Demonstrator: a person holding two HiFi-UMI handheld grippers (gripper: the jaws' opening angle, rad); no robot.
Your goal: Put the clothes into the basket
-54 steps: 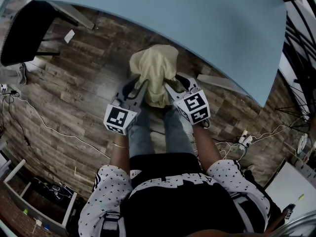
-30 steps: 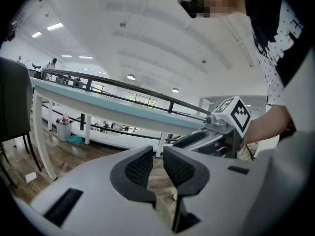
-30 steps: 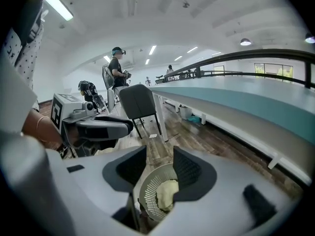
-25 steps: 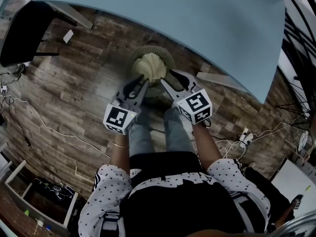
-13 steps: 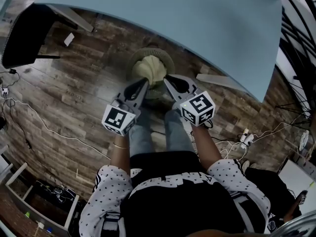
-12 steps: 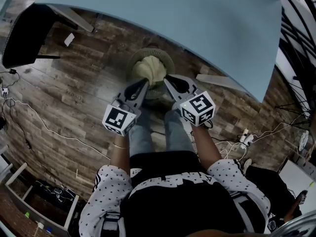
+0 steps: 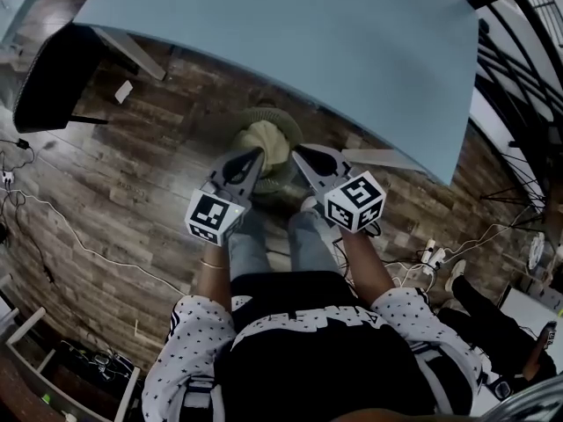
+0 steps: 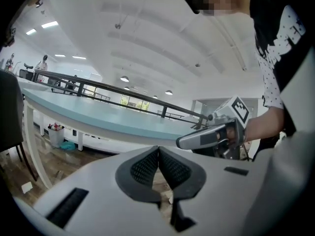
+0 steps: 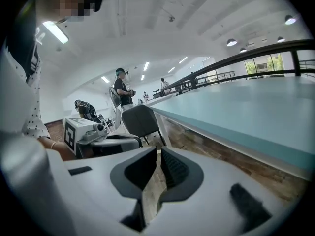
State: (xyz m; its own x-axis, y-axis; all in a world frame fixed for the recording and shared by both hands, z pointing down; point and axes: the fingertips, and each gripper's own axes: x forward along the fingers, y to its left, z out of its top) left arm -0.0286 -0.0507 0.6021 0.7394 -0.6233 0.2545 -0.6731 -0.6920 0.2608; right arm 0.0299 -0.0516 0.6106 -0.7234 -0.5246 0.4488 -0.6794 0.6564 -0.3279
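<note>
A pale yellow garment [image 7: 262, 137] lies bunched inside the round woven basket [image 7: 280, 112] on the wooden floor, in front of the person's feet. My left gripper [image 7: 256, 154] hovers over the basket's near left rim. My right gripper [image 7: 296, 155] hovers over its near right rim. Both have just been closing and are now shut with nothing between the pads. In the left gripper view the left gripper [image 8: 158, 154] has its pads pressed together, and the right gripper [image 8: 211, 134] shows beside it. In the right gripper view the right gripper [image 9: 158, 156] is shut too.
A large light blue table [image 7: 290, 33] stands just beyond the basket. A black chair [image 7: 53, 77] stands at the left. Cables [image 7: 79, 227] trail over the floor on both sides, with a power strip [image 7: 429, 255] at the right. Other people [image 9: 122, 90] stand far off.
The garment held up between both grippers has gone down into the basket. Both grippers let go, lifted away from it and shut their jaws.
</note>
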